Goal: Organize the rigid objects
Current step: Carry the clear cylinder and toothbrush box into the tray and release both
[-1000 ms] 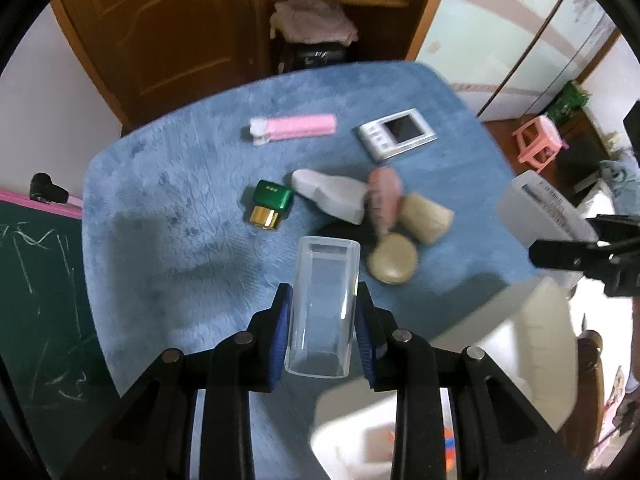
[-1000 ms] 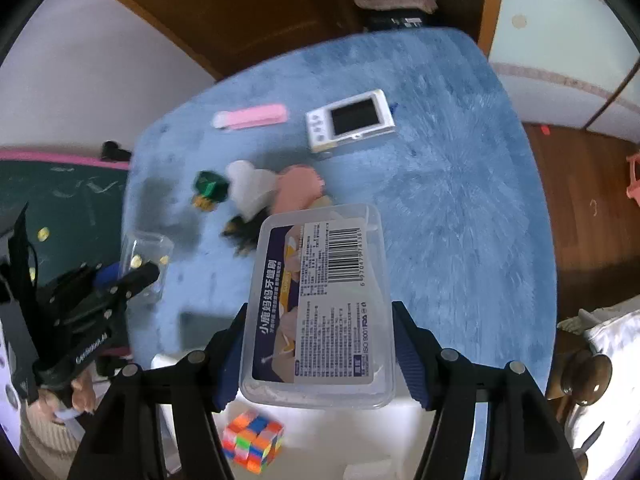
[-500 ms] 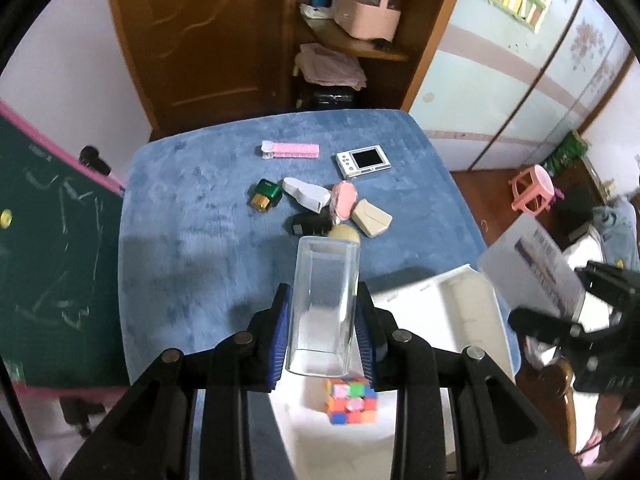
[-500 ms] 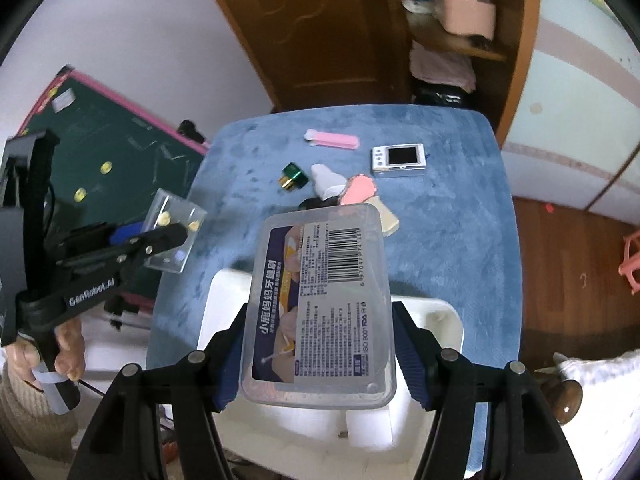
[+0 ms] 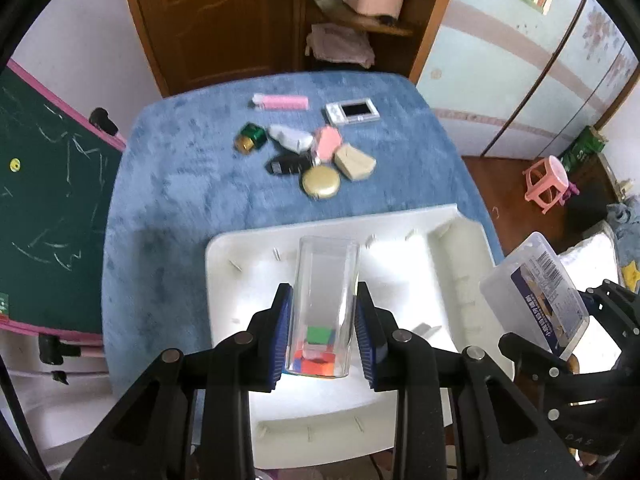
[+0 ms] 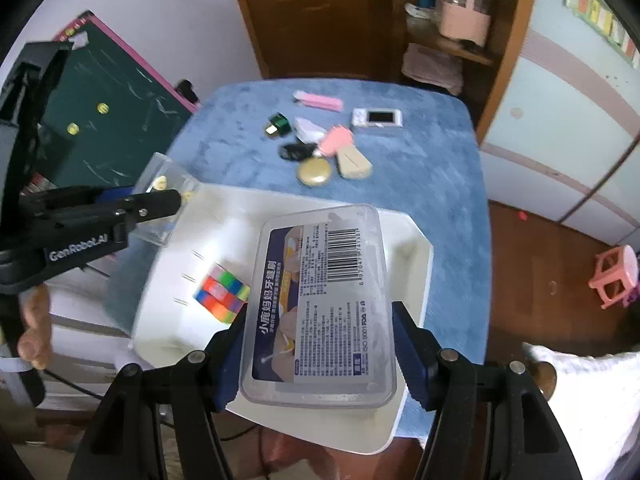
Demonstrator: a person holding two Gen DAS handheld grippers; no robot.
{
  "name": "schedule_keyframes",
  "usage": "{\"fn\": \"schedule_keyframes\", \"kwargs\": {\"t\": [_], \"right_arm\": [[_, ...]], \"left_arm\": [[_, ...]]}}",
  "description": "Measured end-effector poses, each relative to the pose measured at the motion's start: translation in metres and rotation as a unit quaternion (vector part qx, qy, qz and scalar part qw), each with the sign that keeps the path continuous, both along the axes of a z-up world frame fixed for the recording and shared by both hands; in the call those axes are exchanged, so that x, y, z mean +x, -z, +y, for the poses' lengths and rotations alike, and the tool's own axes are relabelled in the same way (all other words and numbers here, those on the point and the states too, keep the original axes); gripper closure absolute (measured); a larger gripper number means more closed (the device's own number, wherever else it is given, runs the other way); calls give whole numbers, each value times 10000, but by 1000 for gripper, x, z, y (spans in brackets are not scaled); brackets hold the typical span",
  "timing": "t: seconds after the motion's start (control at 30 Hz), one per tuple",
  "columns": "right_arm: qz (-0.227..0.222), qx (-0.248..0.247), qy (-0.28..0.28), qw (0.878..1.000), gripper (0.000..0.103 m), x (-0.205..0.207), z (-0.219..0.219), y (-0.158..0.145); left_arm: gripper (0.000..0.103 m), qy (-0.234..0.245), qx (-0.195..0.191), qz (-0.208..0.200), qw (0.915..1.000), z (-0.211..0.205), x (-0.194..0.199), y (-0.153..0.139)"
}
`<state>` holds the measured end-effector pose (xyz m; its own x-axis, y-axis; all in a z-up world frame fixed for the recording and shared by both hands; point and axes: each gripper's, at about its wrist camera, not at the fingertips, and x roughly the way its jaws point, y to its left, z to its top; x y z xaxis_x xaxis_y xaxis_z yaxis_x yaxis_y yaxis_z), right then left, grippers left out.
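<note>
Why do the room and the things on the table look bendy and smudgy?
Left wrist view: fisheye lens curves the blue table, dark corners; the gold disc is smeared, the clear box sharp. Right wrist view: same curving; the colourful cube is slightly blurred, the labelled box crisp.

both tongs, left point(image 5: 323, 320) and right point(image 6: 320, 356), have risen over the white tray point(image 5: 400, 236).

- The tray point(image 5: 440, 232) is sitting at the table's point(image 5: 168, 184) near edge, overhanging it.
- A cube point(image 6: 222, 292) is lying in the tray, toward its left side.
- A cluster of small items is lying mid-table behind the tray: disc point(image 5: 321, 182), wedge point(image 5: 354, 162), bottle point(image 5: 250, 137).
- A clock point(image 5: 352, 111) and a comb point(image 5: 281, 102) are lying nearest the far edge.
</note>
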<state>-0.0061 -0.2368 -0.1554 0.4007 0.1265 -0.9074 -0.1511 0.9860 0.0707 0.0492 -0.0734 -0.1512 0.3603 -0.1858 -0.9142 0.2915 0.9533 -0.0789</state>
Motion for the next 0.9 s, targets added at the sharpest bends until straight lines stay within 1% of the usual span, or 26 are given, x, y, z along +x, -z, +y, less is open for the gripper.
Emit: {"fn": "schedule_keyframes", "kwargs": {"t": [0.07, 0.2, 0.37, 0.53, 0.63, 0.77, 0.9], "right_arm": [[40, -102, 67, 9999, 37, -6, -3, 12], [187, -142, 176, 9996, 37, -13, -6, 32], [169, -282, 182, 9993, 37, -22, -2, 47], [190, -353, 199, 9990, 37, -22, 3, 66], [278, -316, 264, 9988, 37, -20, 3, 82], [385, -282, 406, 9980, 37, -17, 2, 100], [431, -377, 409, 9975, 37, -17, 4, 111]], "left_arm": [[71, -7, 92, 39, 9999, -6, -2, 10], [71, 4, 54, 159, 9999, -14, -4, 26], [71, 14, 122, 283, 9995, -24, -1, 45], [71, 93, 204, 407, 9989, -34, 2, 69], [71, 171, 282, 461, 9984, -40, 3, 83], [72, 200, 249, 620, 9976, -46, 9, 103], [72, 244, 246, 669, 9972, -53, 13, 114]]}}
